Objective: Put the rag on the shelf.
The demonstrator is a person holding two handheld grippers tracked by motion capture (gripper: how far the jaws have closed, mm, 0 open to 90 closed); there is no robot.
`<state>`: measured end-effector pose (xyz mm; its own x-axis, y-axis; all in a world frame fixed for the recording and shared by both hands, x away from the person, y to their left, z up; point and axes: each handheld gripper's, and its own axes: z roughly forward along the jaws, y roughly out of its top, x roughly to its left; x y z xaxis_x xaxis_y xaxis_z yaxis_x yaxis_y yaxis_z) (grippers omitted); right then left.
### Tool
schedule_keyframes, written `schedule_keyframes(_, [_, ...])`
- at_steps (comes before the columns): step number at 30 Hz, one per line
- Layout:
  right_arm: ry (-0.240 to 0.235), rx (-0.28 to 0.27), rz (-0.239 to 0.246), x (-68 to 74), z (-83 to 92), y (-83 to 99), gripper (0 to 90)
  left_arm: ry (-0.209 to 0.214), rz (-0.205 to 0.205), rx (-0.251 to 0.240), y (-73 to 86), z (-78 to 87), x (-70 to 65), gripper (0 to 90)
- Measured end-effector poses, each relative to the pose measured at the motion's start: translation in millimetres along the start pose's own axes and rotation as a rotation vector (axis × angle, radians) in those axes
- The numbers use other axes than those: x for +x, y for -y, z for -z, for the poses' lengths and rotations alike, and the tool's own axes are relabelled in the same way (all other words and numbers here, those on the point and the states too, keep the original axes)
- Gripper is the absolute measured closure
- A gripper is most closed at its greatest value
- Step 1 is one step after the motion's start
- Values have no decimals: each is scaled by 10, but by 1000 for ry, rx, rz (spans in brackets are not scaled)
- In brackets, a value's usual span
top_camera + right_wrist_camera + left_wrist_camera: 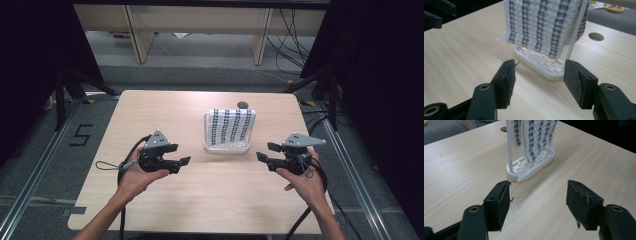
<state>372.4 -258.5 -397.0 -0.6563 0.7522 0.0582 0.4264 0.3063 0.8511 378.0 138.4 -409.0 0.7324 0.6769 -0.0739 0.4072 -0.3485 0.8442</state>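
- White-and-black patterned cloth (231,126) hangs upright on a white rack (226,148) past the middle of a pale wood table (165,200), the rack's slotted base flat on the wood.
- Left gripper (184,161), cupped in the person's left hand (134,179), hovers left of the rack and points toward it, well short of touching.
- From the left gripper view, that tool's jaws are spread wide with bare tabletop between them; the rack (531,167) stands ahead, the cloth (534,137) draped down to its base.
- Right gripper (265,151), in the right hand (305,182), sits on the rack's other side and faces inward, also apart from it.
- Seen along the right gripper's own jaws, they stand apart with nothing between them; the rack's (541,65) near end lies just beyond the tips, and the cloth (541,25) rises behind.
- Round hole (596,36) in the table shows beyond the rack, near the far edge.
- Grey floor (210,75) and desk legs lie past the table.
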Motion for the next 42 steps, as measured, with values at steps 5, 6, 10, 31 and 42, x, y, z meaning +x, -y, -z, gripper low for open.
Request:
schedule_keyframes(5, [-2,13,-7,37,-23,94,431,7,-3,-11,97,-5,-25,352])
schedule_keyframes(6, [-10,5,14,29,-38,112,429,10,-4,6,109,5,-29,349])
schedule_keyframes(10, [-21,30,-3,86,-52,181,423,14,-7,0,173,6,-37,344])
schedule_keyframes(31, [-19,63,-51,165,-98,424,254,17,-25,43,445,16,-58,244])
schedule_keyframes(42, [-39,78,-46,256,-119,580,253,22,-18,66,651,50,-112,244])
